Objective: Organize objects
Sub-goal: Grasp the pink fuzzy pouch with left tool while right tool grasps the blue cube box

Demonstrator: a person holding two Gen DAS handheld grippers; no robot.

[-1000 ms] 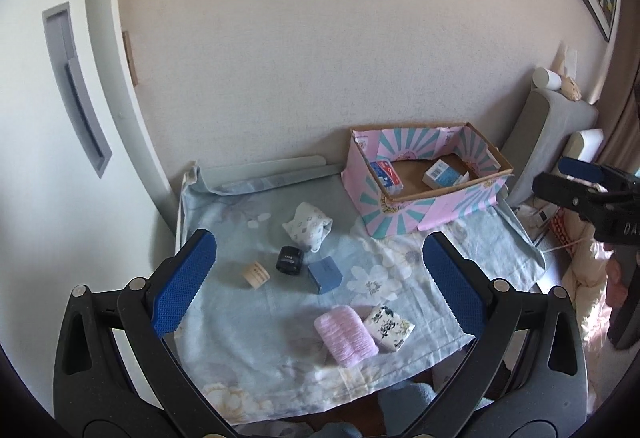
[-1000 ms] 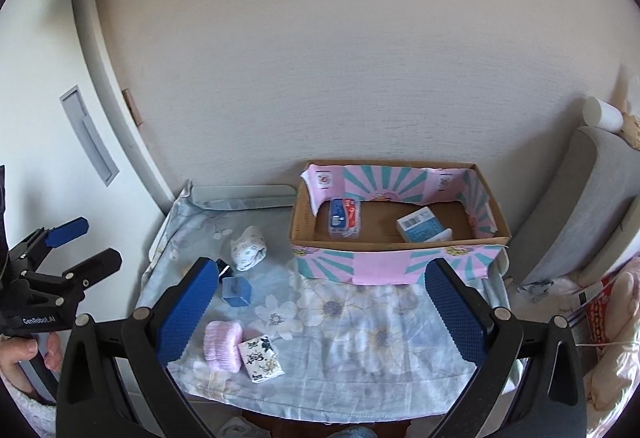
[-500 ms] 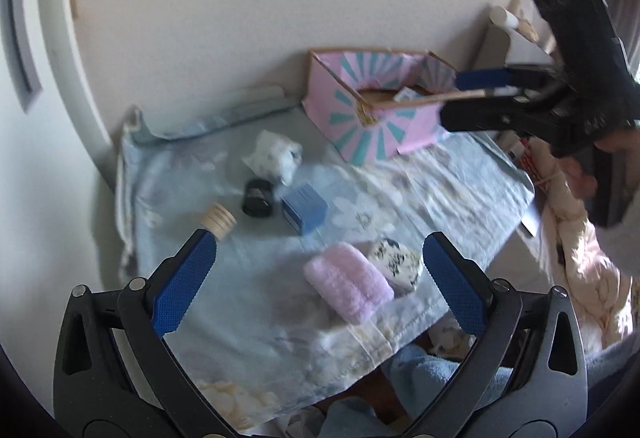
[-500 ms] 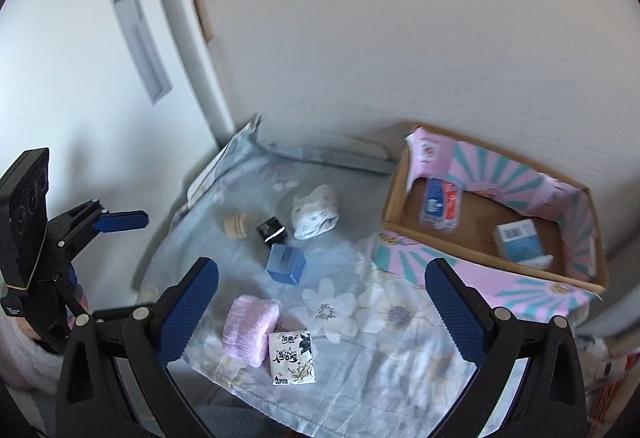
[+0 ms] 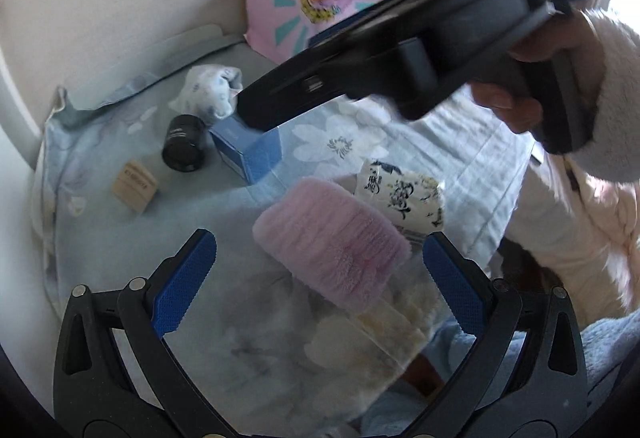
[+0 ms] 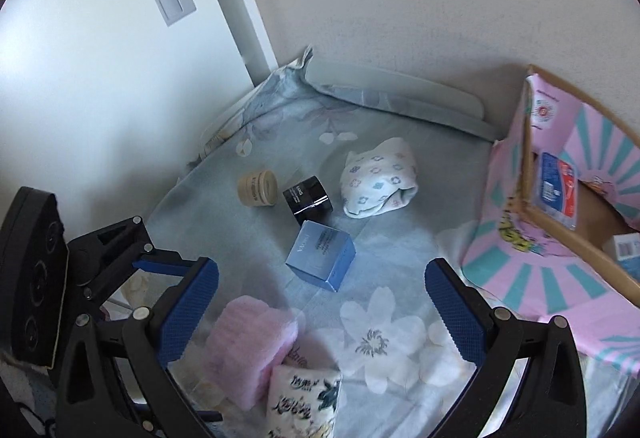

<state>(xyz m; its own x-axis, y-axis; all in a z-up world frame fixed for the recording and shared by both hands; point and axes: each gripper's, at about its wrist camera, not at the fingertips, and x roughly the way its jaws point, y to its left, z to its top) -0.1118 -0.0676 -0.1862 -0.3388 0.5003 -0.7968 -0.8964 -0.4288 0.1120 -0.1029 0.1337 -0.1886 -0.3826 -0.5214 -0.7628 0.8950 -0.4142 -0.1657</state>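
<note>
Pink fluffy roll [image 5: 332,242]: lain at 12 o'clock of the left hand-held gripper [image 5: 320,278], jaws spread, evidently for pickup. Right hand-held gripper [image 6: 322,304]: spread wide, empty, above blue box [image 6: 322,260].

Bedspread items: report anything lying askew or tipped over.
The tan jar and black jar both lie tipped on their sides. The blue box sits skewed, and the cloth is crumpled. Nothing looks spilled or broken.

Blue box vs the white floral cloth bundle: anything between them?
Right wrist view: only bare flowered sheet between the blue box and the cloth bundle. The black jar sits left of that gap.
</note>
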